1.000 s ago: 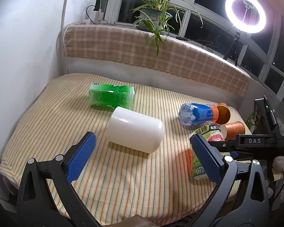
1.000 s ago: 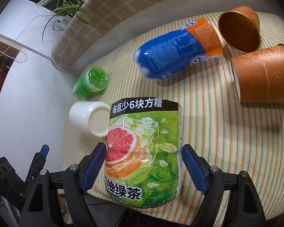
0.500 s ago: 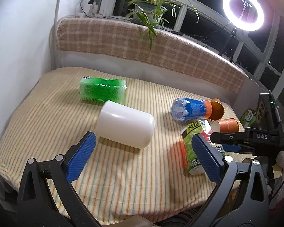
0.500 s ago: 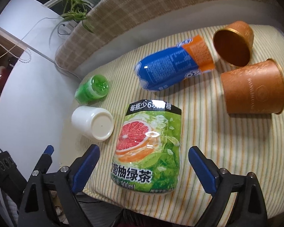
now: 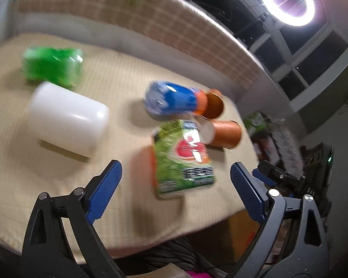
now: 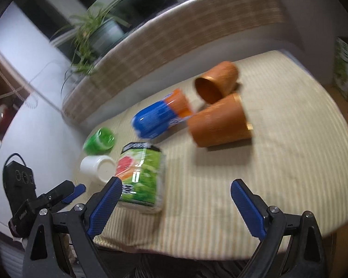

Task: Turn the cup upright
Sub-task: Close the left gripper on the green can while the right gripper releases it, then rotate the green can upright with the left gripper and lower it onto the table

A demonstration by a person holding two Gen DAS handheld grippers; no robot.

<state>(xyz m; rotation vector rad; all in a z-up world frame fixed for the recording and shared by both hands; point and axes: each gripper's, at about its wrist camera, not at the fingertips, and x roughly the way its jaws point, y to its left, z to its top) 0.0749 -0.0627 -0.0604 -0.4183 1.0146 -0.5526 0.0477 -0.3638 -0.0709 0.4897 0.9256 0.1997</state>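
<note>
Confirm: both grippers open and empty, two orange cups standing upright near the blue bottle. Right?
Not quite. Both orange cups lie on their sides: the far cup and the near cup, as the right wrist view shows. The rest holds: left gripper and right gripper are open and empty, the cups near the blue bottle.

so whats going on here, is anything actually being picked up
Nothing is held yet. Both handheld grippers, left gripper and right gripper, hang open above the striped tabletop. Two orange paper cups, a white cup and three bottles, including the grapefruit green tea bottle, all lie on their sides. No cup is upright.
</note>
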